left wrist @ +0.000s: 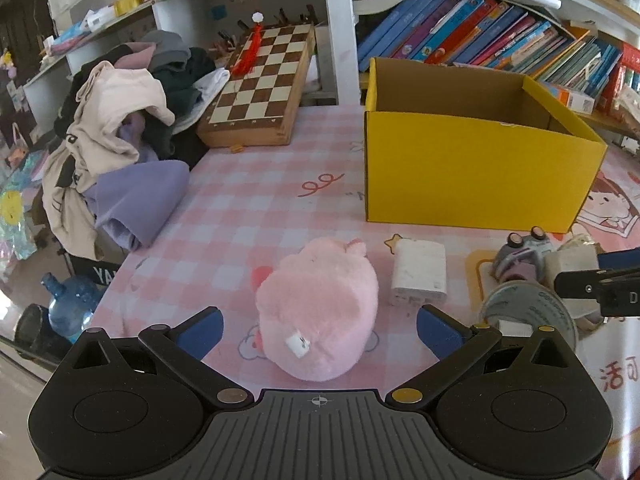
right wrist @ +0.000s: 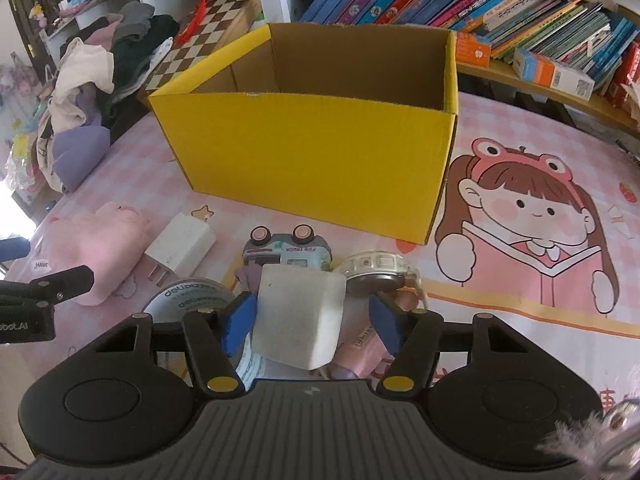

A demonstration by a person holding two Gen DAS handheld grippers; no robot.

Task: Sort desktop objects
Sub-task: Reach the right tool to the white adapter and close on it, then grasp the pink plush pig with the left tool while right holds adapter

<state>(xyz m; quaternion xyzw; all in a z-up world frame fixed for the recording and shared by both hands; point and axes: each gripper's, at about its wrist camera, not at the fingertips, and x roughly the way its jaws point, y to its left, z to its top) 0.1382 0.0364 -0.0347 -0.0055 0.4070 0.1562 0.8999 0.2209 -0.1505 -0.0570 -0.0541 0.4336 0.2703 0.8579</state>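
step: picking up first toys | right gripper [right wrist: 310,322] jaws around white block [right wrist: 299,316], gap on one side, grip unsure | left gripper [left wrist: 319,330] wide open at pink plush [left wrist: 320,308] | next: lift block into yellow box [right wrist: 312,152] at 12 o'clock

Chessboard case [left wrist: 260,84], wooden, folded shut, leaning tilted against the shelf post, a red tassel [left wrist: 249,50] hanging over it. Clothes pile [left wrist: 132,120], cream, lilac, grey and dark garments, heaped at the counter's left edge. Row of children's books [left wrist: 480,36], slanted, on the shelf behind. Blue water jug [left wrist: 70,304] on the floor, left. Pink checked mat [left wrist: 256,208] with a cartoon girl print [right wrist: 528,216] covering the counter.
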